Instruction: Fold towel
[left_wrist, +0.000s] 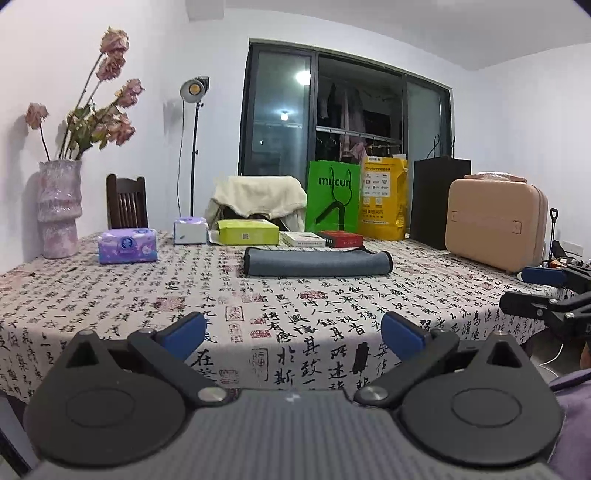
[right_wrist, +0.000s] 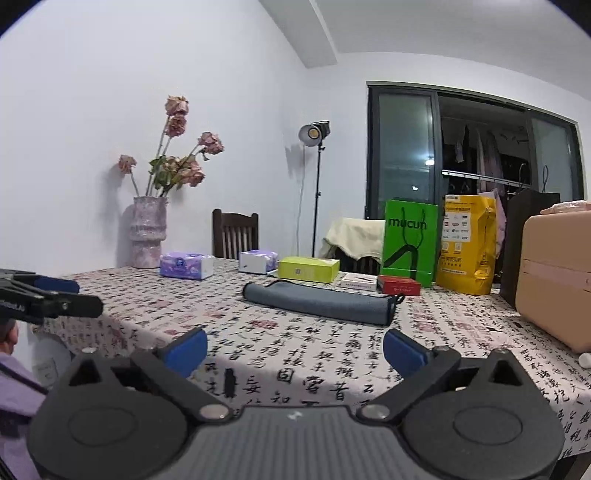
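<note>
Towel folded, both tools released

Towel (left_wrist: 317, 263) lies ahead of left tool (left_wrist: 293, 334) and right tool (right_wrist: 294, 350), both spread, gripping nothing. Boxes (left_wrist: 248, 232), bags (left_wrist: 332, 197) and suitcase (left_wrist: 495, 225) crowd beyond it; bare worktop (left_wrist: 110, 295) lies between.

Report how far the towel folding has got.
Done, as it looks: the grey towel lies on the table as a long narrow band, already doubled over. In hand: nothing; the left gripper and right gripper are both open, short of the towel. Left: perhaps further folds; I cannot tell how many are wanted.
</note>
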